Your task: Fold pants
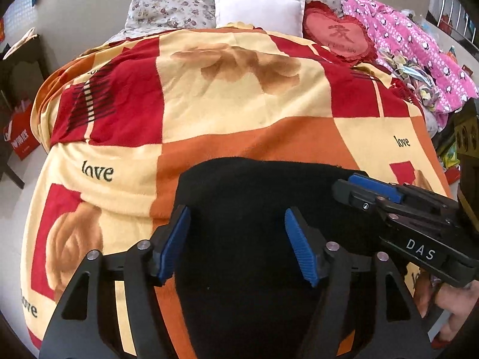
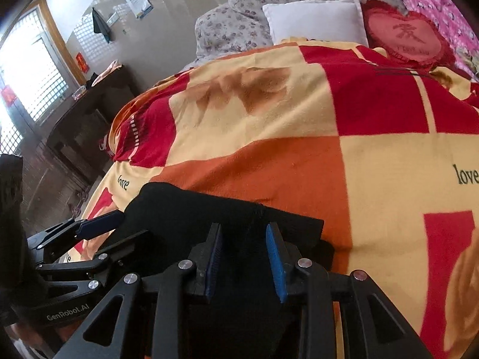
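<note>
Black pants (image 1: 254,197) lie folded on the patterned blanket (image 1: 233,101) at the bed's near edge; they also show in the right wrist view (image 2: 191,209). My left gripper (image 1: 236,242) is open, its blue pads wide apart above the pants. My right gripper (image 2: 244,257) is open with a narrower gap, and black cloth lies between and under its pads. In the left wrist view the right gripper (image 1: 374,191) reaches in from the right over the pants' edge. In the right wrist view the left gripper (image 2: 101,224) sits at the pants' left end.
A white pillow (image 1: 259,10), a red heart cushion (image 1: 341,34) and a floral quilt (image 1: 167,6) lie at the bed's head. Pink bedding (image 1: 419,48) lies along the right side. A dark table (image 2: 89,113) stands left of the bed by a window.
</note>
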Action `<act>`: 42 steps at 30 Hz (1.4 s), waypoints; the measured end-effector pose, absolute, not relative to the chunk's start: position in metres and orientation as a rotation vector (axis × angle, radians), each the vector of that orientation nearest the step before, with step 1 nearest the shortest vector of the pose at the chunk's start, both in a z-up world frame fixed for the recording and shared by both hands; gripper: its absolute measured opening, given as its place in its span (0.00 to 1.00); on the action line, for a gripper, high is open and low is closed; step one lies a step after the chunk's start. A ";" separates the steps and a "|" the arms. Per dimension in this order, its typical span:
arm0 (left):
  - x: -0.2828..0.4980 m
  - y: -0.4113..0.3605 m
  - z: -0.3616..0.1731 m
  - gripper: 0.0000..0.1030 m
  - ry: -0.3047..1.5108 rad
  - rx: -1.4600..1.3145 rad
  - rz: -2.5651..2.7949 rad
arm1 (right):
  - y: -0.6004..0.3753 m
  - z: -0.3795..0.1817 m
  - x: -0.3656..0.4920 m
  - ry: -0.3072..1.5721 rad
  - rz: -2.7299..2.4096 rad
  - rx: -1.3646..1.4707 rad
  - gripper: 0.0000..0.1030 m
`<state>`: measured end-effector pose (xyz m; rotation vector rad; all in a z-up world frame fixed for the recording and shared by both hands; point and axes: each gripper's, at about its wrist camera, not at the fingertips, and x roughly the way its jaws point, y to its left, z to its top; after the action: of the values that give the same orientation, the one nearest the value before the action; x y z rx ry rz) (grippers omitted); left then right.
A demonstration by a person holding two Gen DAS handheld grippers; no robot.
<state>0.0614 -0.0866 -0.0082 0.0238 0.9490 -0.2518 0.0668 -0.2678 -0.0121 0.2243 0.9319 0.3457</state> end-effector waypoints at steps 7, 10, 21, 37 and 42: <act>0.061 -0.087 -0.010 0.67 0.938 0.025 -0.249 | -0.270 0.003 0.054 0.947 0.348 0.219 0.28; 0.060 -0.086 -0.010 0.67 0.941 0.015 -0.248 | -0.268 0.009 0.035 0.949 0.360 0.189 0.29; 0.058 -0.084 -0.011 0.67 0.939 0.009 -0.245 | -0.269 0.006 -0.031 0.953 0.356 0.064 0.29; 0.041 -0.037 -0.003 0.68 0.990 -0.241 -0.341 | -0.324 -0.008 -0.007 0.934 0.348 0.410 0.53; 0.038 -0.026 -0.015 0.68 1.028 -0.287 -0.362 | -0.326 -0.032 0.012 0.982 0.369 0.493 0.54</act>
<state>0.0377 -0.0263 -0.0152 -0.2870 1.0282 -0.3621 0.0123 -0.3256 -0.0318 0.4928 0.9824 0.3690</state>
